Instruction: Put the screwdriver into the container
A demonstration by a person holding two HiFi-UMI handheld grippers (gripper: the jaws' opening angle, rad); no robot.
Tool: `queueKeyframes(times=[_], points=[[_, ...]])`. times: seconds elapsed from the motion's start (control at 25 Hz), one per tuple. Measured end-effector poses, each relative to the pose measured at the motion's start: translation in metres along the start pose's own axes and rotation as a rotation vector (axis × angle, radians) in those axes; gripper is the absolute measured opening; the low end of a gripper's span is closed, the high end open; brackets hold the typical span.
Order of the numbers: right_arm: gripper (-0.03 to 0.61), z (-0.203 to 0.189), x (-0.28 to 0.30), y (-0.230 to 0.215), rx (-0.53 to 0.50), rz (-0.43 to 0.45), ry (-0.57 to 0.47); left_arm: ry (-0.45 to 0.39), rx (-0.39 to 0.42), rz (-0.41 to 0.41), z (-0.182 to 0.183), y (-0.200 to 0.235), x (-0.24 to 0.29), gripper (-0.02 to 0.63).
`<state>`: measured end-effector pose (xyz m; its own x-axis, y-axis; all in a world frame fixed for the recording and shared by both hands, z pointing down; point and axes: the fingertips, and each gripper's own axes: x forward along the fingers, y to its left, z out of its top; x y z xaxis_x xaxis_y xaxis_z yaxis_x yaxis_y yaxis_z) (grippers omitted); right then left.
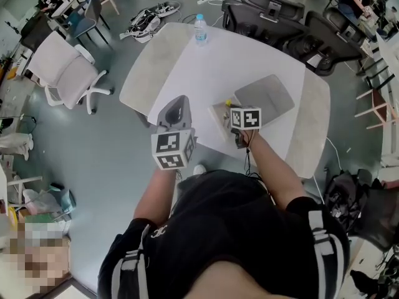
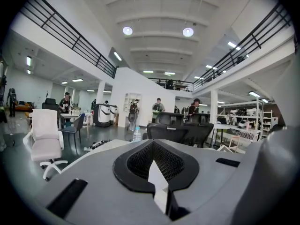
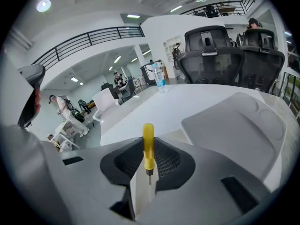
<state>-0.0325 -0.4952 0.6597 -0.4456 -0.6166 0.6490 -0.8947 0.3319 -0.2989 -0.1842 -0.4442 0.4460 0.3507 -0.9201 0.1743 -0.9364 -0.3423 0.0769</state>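
Note:
My right gripper [image 3: 148,175] is shut on a screwdriver [image 3: 148,146] with a yellow handle, which points away from the jaws. In the head view the right gripper [image 1: 232,109] is over the table's near side, and a bit of the yellow screwdriver [image 1: 228,103] shows at its tip. A shallow grey container [image 1: 265,98] lies just beyond it to the right, seen in the right gripper view as a grey container [image 3: 234,130]. A small beige tray [image 1: 218,114] lies under the gripper. My left gripper [image 1: 180,100] hangs off the table's left edge; its jaws [image 2: 157,175] are shut with nothing between them.
A water bottle [image 1: 200,28] stands at the far edge of the white table [image 1: 187,67]. Black office chairs [image 1: 274,14] line the far side and a white chair [image 1: 65,70] stands to the left. Shoes [image 1: 149,18] lie on the floor beyond.

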Motion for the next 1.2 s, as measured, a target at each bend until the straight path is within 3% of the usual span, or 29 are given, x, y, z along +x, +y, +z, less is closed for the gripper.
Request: queueKeyframes(times=[0.56,0.88,1.2], points=[[0.064,-0.024,0.040,-0.003,-0.048,-0.062,0.267,0.038,-0.034,0.028,-0.016,0.037,-0.015,0.003],[0.064,-0.047,0.052,-0.010,-0.008,-0.094,0.403,0.066,-0.045,0.037,-0.026,0.050,-0.022,0.003],[0.064,-0.056,0.064,-0.020,0.064,-0.143,0.452,0.083,-0.054,0.054,-0.035,0.068,-0.028,0.003]])
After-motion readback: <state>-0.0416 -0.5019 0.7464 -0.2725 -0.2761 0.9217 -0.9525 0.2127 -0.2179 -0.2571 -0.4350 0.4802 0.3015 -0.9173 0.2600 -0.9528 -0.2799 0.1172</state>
